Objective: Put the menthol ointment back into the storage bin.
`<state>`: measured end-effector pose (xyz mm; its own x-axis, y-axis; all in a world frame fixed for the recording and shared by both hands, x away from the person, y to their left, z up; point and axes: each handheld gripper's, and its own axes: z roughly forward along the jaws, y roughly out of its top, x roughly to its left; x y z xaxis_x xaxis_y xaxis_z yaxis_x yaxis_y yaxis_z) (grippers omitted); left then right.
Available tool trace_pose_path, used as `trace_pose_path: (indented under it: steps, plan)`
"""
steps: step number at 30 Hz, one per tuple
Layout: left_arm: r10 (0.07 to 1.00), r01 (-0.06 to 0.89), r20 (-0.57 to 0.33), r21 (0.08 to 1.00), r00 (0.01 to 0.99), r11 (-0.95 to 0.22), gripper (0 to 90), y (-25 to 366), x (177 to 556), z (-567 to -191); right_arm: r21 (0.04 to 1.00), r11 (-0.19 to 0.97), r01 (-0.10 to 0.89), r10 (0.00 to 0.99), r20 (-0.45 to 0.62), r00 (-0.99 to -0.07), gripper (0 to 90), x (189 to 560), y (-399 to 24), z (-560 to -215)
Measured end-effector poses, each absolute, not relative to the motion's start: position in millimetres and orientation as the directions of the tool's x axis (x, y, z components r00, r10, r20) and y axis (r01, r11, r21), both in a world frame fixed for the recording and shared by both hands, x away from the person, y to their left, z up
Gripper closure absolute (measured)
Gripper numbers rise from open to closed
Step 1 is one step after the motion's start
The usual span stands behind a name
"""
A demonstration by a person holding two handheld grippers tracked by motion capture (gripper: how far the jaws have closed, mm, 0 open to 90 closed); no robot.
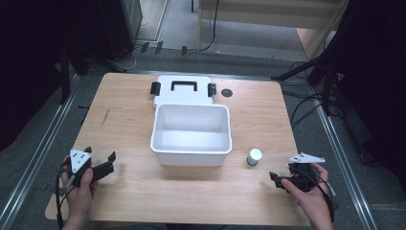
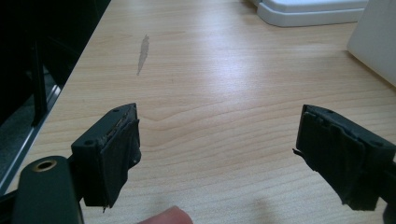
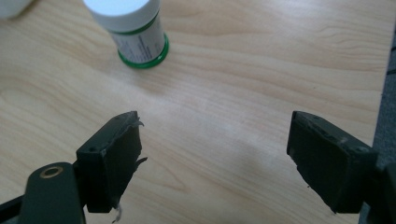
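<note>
While the small white bottle stands on the table right of the bin, both the left hand-held gripper and right hand-held gripper gape wide, empty.

left tongs agape, empty | bare wooden table below

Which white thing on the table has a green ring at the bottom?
The small bottle by the right gripper. The box and lid are plain white.
</note>
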<state>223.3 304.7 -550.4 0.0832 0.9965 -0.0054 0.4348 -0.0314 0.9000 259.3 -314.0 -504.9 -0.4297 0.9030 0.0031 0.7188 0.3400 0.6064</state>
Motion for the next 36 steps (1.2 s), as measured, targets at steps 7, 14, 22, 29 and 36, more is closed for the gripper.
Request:
trace_pose_path:
  steps: [7,14,22,29,36]
  plan:
    - [0.996,0.438,-0.004,0.898,0.084,-0.034,14.5,304.6,223.5,-550.4,0.468,0.434,0.77,0.872,-0.003,-0.49,17.8,271.8,-303.3,-500.6]
    - [0.996,0.442,-0.005,0.896,0.084,-0.033,14.5,304.8,223.9,-550.4,0.34,0.539,0.771,0.822,-0.009,-0.57,16.9,285.1,-282.4,-493.2]
    - [0.996,0.442,-0.006,0.896,0.085,-0.032,14.6,304.8,224.0,-550.5,0.25,0.592,0.766,0.795,-0.023,-0.606,15.2,297.4,-262.5,-484.6]
    - [0.996,0.44,-0.002,0.897,0.084,-0.035,14.5,304.3,223.9,-550.5,0.138,0.649,0.748,0.759,-0.044,-0.65,13.6,311.2,-244.8,-472.1]
    - [0.996,0.441,-0.005,0.897,0.085,-0.033,14.6,304.6,224.0,-550.5,0.083,0.642,0.763,0.767,-0.043,-0.641,13.7,320.7,-233.0,-468.5]
